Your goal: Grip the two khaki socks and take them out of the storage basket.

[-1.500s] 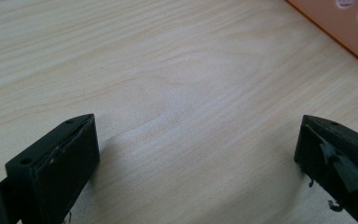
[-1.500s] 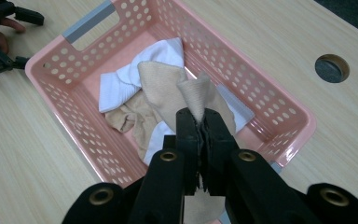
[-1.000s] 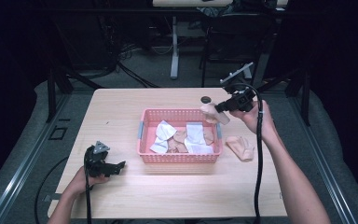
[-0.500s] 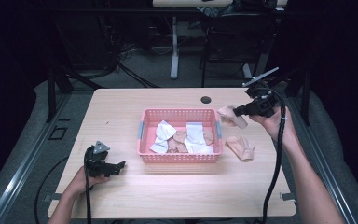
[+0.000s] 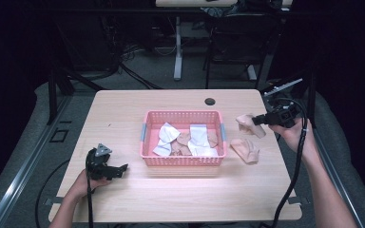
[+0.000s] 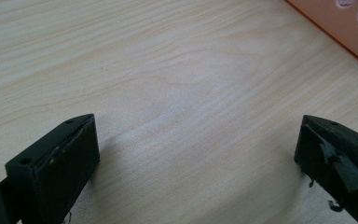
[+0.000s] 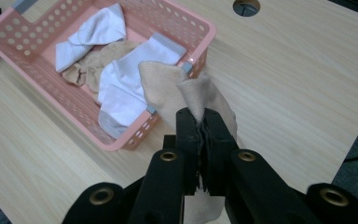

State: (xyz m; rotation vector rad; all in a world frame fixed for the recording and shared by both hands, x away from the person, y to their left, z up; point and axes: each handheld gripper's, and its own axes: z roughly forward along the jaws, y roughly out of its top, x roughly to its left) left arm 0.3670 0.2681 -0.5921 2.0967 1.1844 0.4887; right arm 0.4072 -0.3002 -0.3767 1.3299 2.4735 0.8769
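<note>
High view, your right gripper (image 5: 262, 119): it is past the right end of the pink basket (image 5: 148, 142), and its jaws pinch a tan sock (image 5: 247, 124).
High view, the tan sock: it hangs from the jaws, just above the table (image 5: 123, 114), near the basket's right end.
High view, second tan sock (image 5: 245, 149): it lies flat on the table, just in front of the held one and beside the basket.
High view, the basket: it sits in the middle of the table, with white socks (image 5: 197, 140) and tan ones inside.
High view, your left gripper (image 5: 119, 169): it rests low on the table at the front left, near the basket's left corner, and the jaws look spread.
Left gripper view, your jaws: they stand wide apart with only bare wood between them.
Left gripper view, the basket (image 6: 345, 28): one pink corner shows at the top right, well apart from the jaws.
Right gripper view, your jaws: they are pressed together on a fold of the tan sock (image 7: 186, 93).
Right gripper view, the tan sock: it droops from the jaws, in front of the basket's near corner.
Right gripper view, the basket (image 7: 200, 35): white socks (image 7: 121, 84) and a tan one lie inside.
Right gripper view, round hole (image 7: 246, 6): it sits in the table top, past the basket.
</note>
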